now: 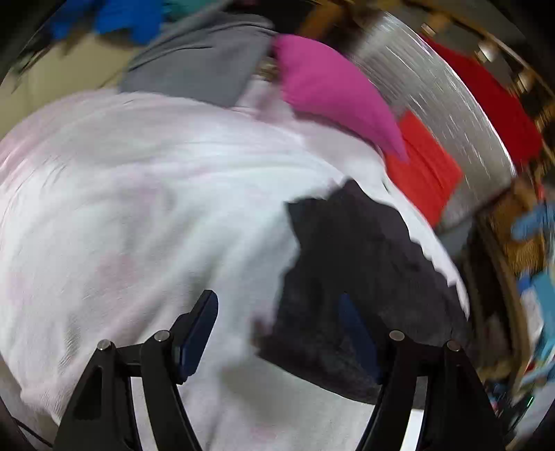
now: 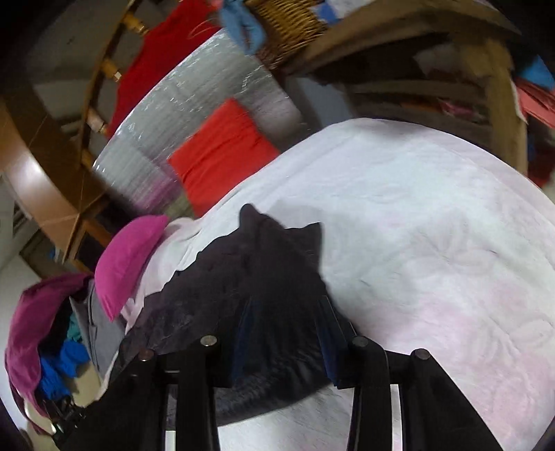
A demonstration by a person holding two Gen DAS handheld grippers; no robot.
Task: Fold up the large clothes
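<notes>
Left wrist view: your left gripper (image 1: 279, 333) hangs over the dark garment (image 1: 360, 277), and this picture is blurry.
Left gripper: its two fingers stand wide apart and hold nothing; the blue pad (image 1: 199, 334) on one side sits above the white cover, the other pad is over the dark cloth.
Right gripper: your right gripper (image 2: 284, 333) also has its fingers spread wide, with the dark cloth bunched up between them. I cannot see the pads pinching it, so it looks like it has no hold on it.
Dark garment: it lies crumpled on the white quilted cover (image 2: 433, 225), near the edge closest to you. It is not flat, so it is not folded yet.
Why the cover: it is a big soft flat place, good for spreading a large piece of clothing out.
Folded pile: a red folded cloth (image 2: 222, 149) rests on the shiny silver mat (image 2: 194, 86), away from your work spot. I think finished pieces go there so they do not get mixed up.
Waiting pile: a pink cloth (image 2: 128, 260), a grey cloth (image 1: 201, 66) and blue cloth (image 2: 57, 371) sit heaped at the side, probably still to be folded.
Basket: a wicker basket (image 2: 288, 31) stands far off with blue cloth hanging out.
Next step guess: you likely need each gripper on one corner, so the garment can be pulled flat.
</notes>
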